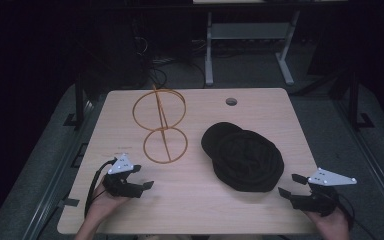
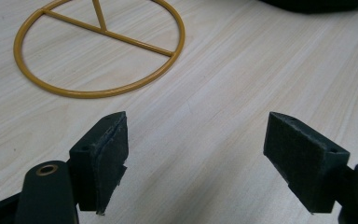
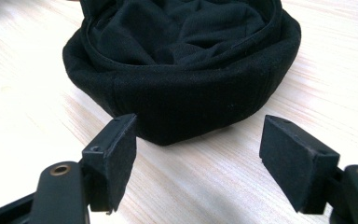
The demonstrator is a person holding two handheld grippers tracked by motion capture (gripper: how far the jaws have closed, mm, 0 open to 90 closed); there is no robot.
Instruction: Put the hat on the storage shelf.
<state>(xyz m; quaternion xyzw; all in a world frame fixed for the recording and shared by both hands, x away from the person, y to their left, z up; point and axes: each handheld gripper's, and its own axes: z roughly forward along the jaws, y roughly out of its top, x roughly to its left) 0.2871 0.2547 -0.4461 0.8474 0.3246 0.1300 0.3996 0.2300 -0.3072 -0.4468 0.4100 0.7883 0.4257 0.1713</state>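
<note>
Grippers both idle at the near edge of the wooden table (image 1: 190,210), one per hand. Left gripper (image 1: 141,178) sits near-left, jaws spread wide with only bare tabletop between them; in the left gripper view its pads (image 2: 105,154) frame wood grain and hold nothing. Right gripper (image 1: 291,184) sits near-right, jaws likewise spread, nothing pinched; its pads (image 3: 116,154) hover off the table.

Black hat (image 1: 246,157) lies right of centre on the table, opening up, fabric rumpled inside. In the right gripper view the hat (image 3: 182,70) is just beyond the jaw tips, its near rim roughly centred between them, not touching either pad. From the high view it is just far-left of the right gripper, a small gap between.

Yellow wire stand (image 1: 161,125) sits left of centre, on the far side of the left gripper. One ring lies flat on the table with a bar across it; a second ring stands up at the far end, joined by a thin rod. In the left gripper view the flat ring (image 2: 98,51) is ahead and left of the jaws, apart from them. Stand and hat are near each other, not touching.

Round hole (image 1: 231,101) in the tabletop at the far edge, right of the stand.
</note>
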